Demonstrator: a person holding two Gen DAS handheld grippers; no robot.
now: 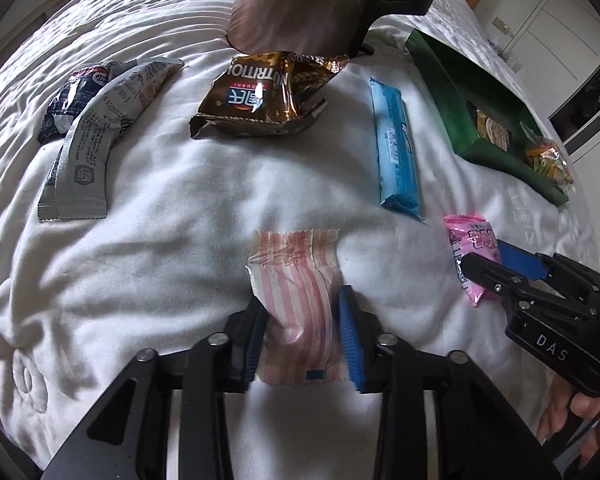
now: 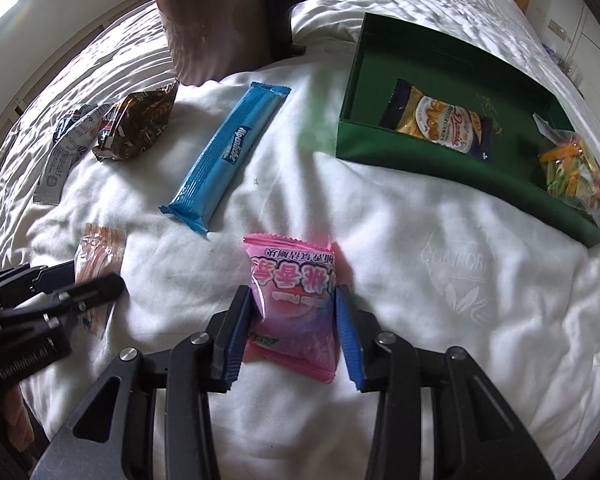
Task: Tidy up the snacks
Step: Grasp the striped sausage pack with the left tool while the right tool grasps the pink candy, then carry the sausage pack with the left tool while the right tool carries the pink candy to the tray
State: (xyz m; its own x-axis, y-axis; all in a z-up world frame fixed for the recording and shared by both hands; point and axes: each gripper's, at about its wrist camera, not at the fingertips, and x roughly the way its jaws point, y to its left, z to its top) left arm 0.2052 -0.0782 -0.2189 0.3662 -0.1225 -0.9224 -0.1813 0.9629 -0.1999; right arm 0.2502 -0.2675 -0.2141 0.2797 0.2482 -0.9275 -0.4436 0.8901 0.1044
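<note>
Two tools work over a white quilted bed, its cover soft and creased. The left tool has its ridged blue pads pressed on either side of a crinkly pink-and-white striped packet, pinching it at its near half. The right tool straddles a glossy pink candy bag; its left pad touches the bag, while the right pad stands just beside it, so I cannot tell whether it is truly clamped.

Farther off lie a long, flat blue wafer pack, a puffy brown foil bag with gold print, and at the far left two grey stick sachets overlapping a dark blue wrapper. A tall metallic brown jug with a black handle stands at the far edge, touching the brown bag's top.

At the far right sits a rigid green box with low straight walls, open on top. Inside it are a dark cookie bag near its middle and a clear bag of coloured sweets in its right corner, leaning over the near wall.

Bare quilt lies between the pink bag and the box's near wall.
</note>
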